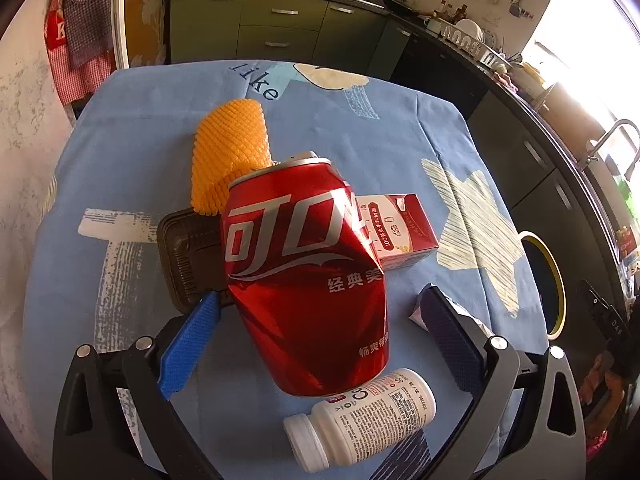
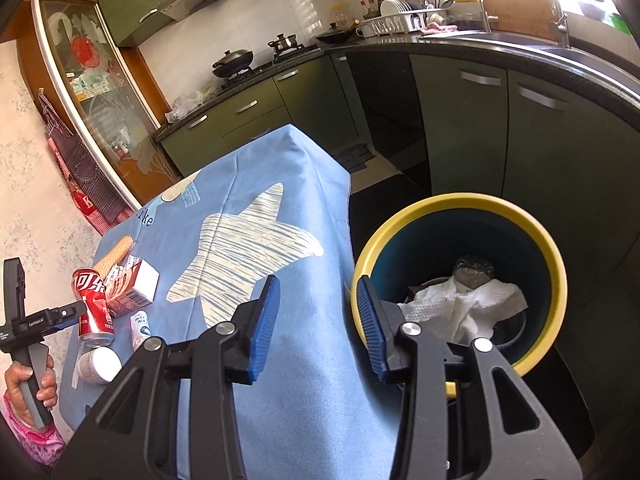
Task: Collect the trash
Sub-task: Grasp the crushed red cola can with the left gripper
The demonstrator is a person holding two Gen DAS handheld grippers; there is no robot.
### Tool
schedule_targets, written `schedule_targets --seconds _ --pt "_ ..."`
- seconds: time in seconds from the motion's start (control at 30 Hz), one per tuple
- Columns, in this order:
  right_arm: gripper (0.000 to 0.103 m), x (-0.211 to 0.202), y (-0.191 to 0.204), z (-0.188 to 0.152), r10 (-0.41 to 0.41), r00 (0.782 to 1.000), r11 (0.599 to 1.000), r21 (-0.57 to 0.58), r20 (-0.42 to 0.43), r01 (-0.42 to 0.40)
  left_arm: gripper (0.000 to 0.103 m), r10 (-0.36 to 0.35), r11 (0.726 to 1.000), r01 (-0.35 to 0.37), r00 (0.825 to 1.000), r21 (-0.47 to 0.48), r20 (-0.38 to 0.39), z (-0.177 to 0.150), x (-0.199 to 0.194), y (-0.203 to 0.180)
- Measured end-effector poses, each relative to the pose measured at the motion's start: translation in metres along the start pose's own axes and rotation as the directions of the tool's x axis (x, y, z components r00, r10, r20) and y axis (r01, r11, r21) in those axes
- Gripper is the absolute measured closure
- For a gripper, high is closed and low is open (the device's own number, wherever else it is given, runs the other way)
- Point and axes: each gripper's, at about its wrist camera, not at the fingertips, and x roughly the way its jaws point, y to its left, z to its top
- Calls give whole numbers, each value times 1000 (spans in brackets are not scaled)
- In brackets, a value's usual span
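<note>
Blue-padded left gripper [image 1: 320,320] stands wide around a dented red can [image 1: 308,272], not touching it; right gripper [image 2: 318,324], wide and empty, hangs beside the yellow-rimmed bin [image 2: 556,264].

Your left gripper [image 1: 320,332] and right gripper [image 2: 316,324] share one build: black skeletal linkage arms with triangular cut-outs, silver round pivot screws behind the tips, and blue ribbed finger pads [image 2: 262,328]. Your left hand [image 2: 30,388] shows bare skin above a pink patterned sleeve, around a grey-black handle.
</note>
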Motion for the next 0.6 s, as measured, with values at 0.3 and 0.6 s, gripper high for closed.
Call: schedule_targets --seconds 0.3,0.6 --pt "62 10 -5 -3 19 1000 1000 18 -24 -18 5 -21 1000 20 999 -17 -42 5 16 -2" --pt "61 17 -13 -7 25 999 999 40 -41 -23 32 -11 1000 10 999 -8 -51 9 20 0"
